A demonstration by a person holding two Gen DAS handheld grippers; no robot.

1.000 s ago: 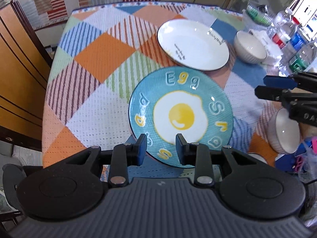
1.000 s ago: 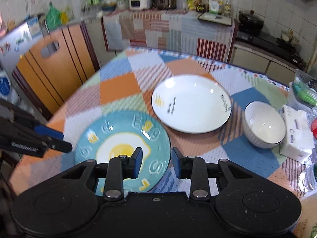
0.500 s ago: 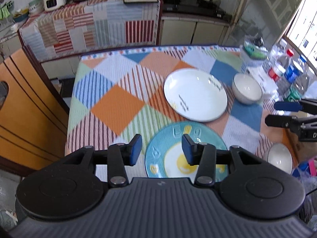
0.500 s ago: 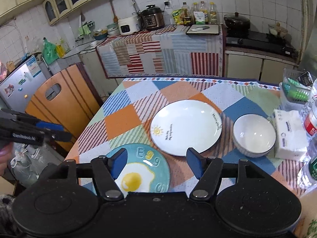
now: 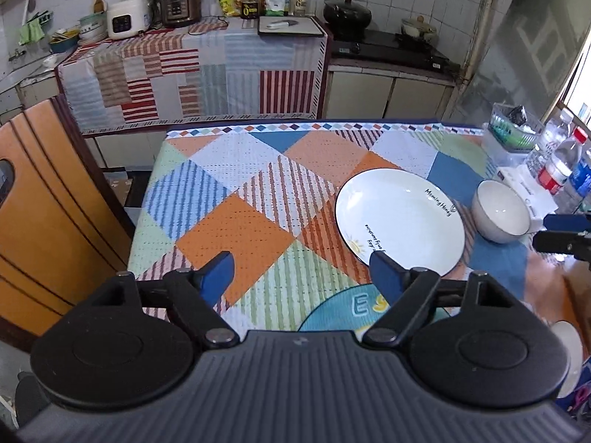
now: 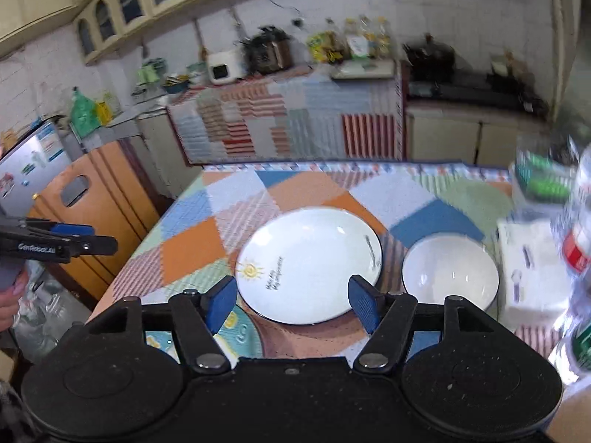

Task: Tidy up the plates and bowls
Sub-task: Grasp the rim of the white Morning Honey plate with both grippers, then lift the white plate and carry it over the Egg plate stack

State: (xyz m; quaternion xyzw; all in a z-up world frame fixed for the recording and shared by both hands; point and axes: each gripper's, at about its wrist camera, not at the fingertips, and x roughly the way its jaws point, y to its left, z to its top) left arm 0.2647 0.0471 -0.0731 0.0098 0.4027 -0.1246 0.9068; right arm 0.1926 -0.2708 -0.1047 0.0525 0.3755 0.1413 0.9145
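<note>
White porcelain is the landmark: the white plate [image 5: 399, 219] lies flat on the checked tabletop [image 5: 236, 199], with the teal egg plate [image 5: 343, 310] just beside its near rim and the white bowl [image 5: 499, 215] just beside it on the right. A second bowl [image 5: 569, 354] shows only as a sliver at the right edge, nearer than the white plate. Neither pair of tongs holds anything: the left tongs [image 5: 303, 275] are opening, with only cloth and the plates' edges seen through the gap, and the right tongs [image 6: 290, 301] stand apart above the white plate's near rim. Stacking seems the sensible aim, likely plate on plate and bowl in bowl. To do it well, I would bring one pad under a plate's rim, close firmly, lift level, and keep the other tongs well away from the white plate.
</note>
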